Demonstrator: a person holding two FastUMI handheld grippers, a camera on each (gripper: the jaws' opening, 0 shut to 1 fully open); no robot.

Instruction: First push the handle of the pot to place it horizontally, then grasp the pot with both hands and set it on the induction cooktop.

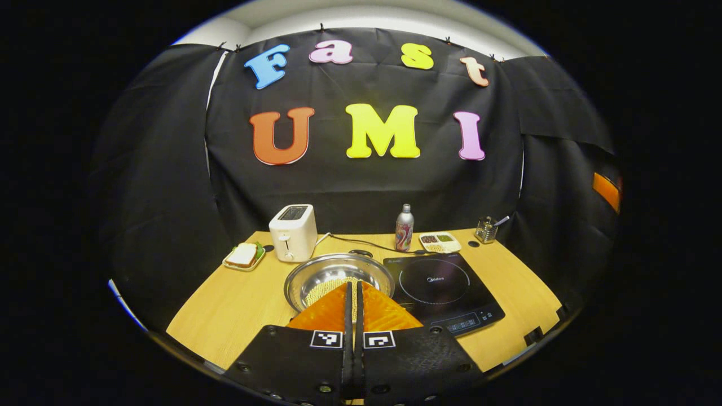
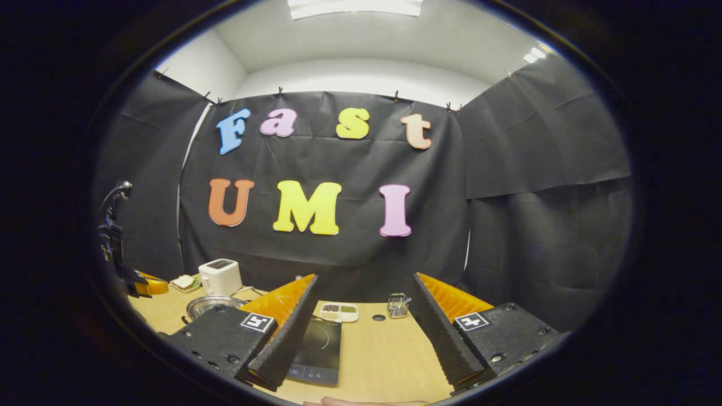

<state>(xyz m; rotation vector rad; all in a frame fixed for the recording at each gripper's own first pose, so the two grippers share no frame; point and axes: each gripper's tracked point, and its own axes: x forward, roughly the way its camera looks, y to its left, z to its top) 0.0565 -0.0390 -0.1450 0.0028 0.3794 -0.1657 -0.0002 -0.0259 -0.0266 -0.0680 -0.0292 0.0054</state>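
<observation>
A shiny steel pot [image 1: 321,275] with pale grains inside sits on the wooden table [image 1: 225,310], just left of the black induction cooktop [image 1: 443,285]. A dark handle [image 1: 360,253] shows at the pot's far rim. My left gripper [image 1: 353,283] is shut with nothing between its fingers, its tips over the pot's near rim. My right gripper [image 2: 364,279] is held wide open above the table. Between its fingers lie the cooktop [image 2: 317,347] and bare wood, and the pot [image 2: 210,305] lies to the left of them. The left gripper [image 2: 138,285] shows at the far left edge of that view.
At the back of the table stand a white toaster [image 1: 292,231], a sandwich on a plate [image 1: 243,256], a bottle [image 1: 404,227], a divided dish [image 1: 440,241] and a metal utensil holder [image 1: 485,229]. A cable [image 1: 361,243] runs behind the pot. Black cloth walls surround the table.
</observation>
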